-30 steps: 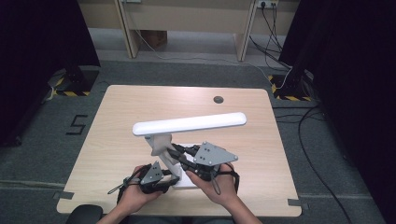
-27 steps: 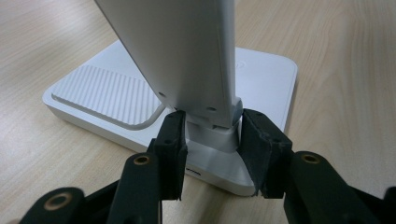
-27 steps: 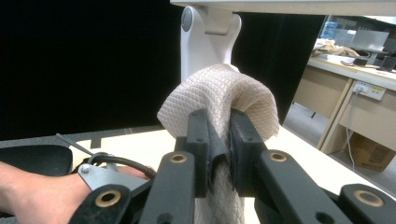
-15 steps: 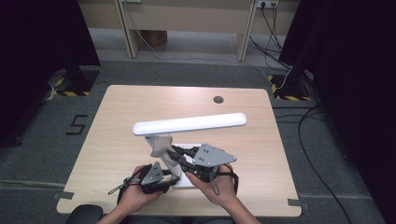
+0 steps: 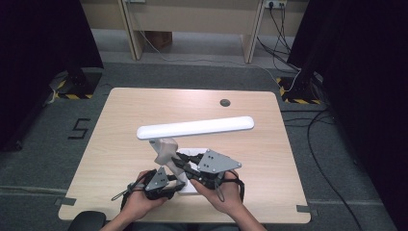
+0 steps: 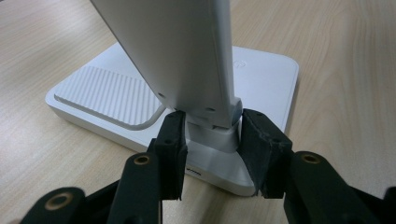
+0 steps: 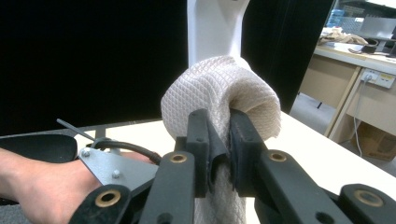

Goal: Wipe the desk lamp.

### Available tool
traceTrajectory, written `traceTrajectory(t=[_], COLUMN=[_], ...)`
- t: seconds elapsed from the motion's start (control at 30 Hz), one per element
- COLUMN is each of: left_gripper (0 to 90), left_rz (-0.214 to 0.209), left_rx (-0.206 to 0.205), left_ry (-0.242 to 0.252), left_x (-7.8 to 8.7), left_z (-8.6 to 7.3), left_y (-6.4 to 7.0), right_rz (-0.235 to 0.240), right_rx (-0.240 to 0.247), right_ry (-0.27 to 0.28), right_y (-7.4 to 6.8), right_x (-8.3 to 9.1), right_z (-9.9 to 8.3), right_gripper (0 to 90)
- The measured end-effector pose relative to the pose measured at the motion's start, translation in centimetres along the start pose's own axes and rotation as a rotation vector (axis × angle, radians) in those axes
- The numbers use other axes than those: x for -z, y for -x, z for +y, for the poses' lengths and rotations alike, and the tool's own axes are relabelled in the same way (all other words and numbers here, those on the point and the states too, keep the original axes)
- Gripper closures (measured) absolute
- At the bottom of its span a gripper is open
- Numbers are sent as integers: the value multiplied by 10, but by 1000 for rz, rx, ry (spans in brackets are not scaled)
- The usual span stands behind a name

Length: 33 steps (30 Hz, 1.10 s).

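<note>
Black numeral "5" marked on the grey floor [image 5: 81, 128], left of the table [image 5: 120, 115]

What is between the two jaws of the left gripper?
In the left gripper view, the left gripper has the white hinge foot of the desk lamp between its jaws, where the lamp arm meets the base; both jaws press on it.

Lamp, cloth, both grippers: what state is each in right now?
Desk lamp: upright on the table, head level, base flat.
Cloth: bunched, pressed against the lamp's arm.
Left gripper: shut on the lamp's hinge foot.
Right gripper: shut on the cloth.
</note>
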<state>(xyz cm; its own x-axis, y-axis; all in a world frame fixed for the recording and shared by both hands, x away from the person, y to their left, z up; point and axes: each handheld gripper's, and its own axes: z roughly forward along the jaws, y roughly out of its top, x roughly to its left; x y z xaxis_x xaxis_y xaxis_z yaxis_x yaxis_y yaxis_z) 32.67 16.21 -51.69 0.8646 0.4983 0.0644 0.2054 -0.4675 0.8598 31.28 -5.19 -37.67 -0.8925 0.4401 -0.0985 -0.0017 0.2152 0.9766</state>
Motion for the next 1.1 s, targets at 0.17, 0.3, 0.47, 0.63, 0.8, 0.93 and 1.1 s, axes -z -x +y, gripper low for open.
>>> traceTrajectory(t=[0.17, 0.3, 0.47, 0.63, 0.8, 0.93, 1.1], left_gripper=[603, 603, 603, 603, 603, 603, 603], left_rz=[1, 1, 4, 3, 3, 4, 7], left_rx=[-3, -2, -1, -4, -3, -2, -2], left_ry=[-1, 0, 1, -2, -2, -1, 0], left_x=[0, 0, 0, 0, 0, 0, 0], left_z=[0, 0, 0, 0, 0, 0, 0], left_y=[0, 0, 0, 0, 0, 1, 1], right_rz=[1, 1, 2, -2, -1, -5, -6], right_rx=[-5, -4, -8, -12, -14, -9, -11], right_ry=[-4, -8, -24, -34, -44, -52, -59], right_y=[0, 1, 2, 2, 2, 3, 3], right_x=[-1, -2, -3, -3, -4, -4, -5], right_z=[-2, -5, -8, -12, -16, -20, -24], right_gripper=[810, 810, 811, 813, 814, 814, 814])
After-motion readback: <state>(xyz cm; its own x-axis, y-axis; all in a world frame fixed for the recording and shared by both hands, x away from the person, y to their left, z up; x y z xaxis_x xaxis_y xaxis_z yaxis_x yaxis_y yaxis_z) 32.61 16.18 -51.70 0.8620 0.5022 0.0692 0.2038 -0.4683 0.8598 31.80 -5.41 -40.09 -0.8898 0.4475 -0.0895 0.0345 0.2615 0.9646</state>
